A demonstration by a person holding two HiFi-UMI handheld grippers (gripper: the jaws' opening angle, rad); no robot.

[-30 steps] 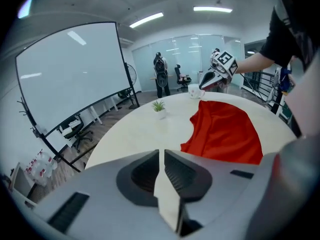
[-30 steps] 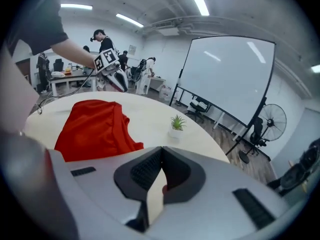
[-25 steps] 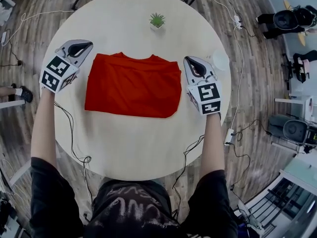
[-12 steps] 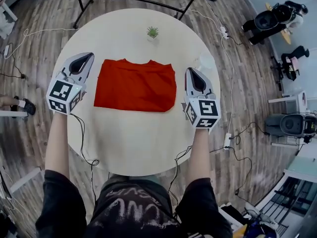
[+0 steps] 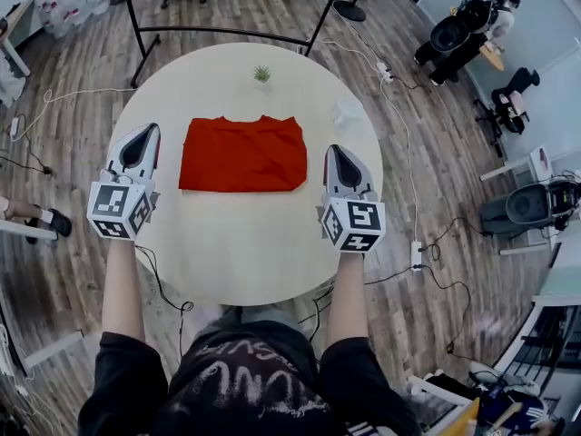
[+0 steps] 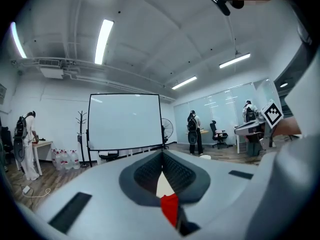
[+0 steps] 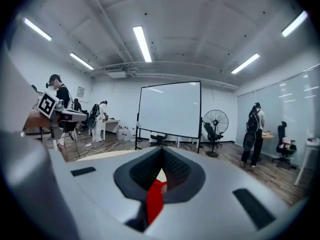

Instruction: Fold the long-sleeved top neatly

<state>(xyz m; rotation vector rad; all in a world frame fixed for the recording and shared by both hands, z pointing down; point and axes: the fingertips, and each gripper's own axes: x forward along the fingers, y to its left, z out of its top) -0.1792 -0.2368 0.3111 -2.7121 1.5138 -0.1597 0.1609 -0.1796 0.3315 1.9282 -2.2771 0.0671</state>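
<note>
The near half of the round counter [image 5: 245, 243] is bare pale surface, giving open room between the person's two forearms out to the curved near edge, where black cables [image 5: 163, 291] hang down to the wooden floor [image 5: 73, 271]. The left claw [image 5: 145, 134] is held above the counter's left rim and the right claw [image 5: 335, 153] above its right part, each just beside one short side of the long-sleeved top [image 5: 243, 154] but apart from it. The left claw [image 6: 162, 156] is clenched, its ribbed pads meeting with nothing pinched between them. The right claw [image 7: 161, 156] is clenched the same way and also empty. Each shows a red sliver low in the gap behind the pads, and I cannot tell what it is. The top lies folded into a flat red rectangle at the middle of the counter, its long edges running left to right, with clear surface on all four sides. A small pale object [image 5: 348, 113], too blurred to name, sits past the top's far right corner. Near the far rim a little pot holds a small green plant [image 5: 261, 74], well apart from the top. Beyond the counter a black-framed stand [image 5: 218, 33] crosses the floor. It shows as a whiteboard [image 6: 125, 121] in the left gripper view.
</note>
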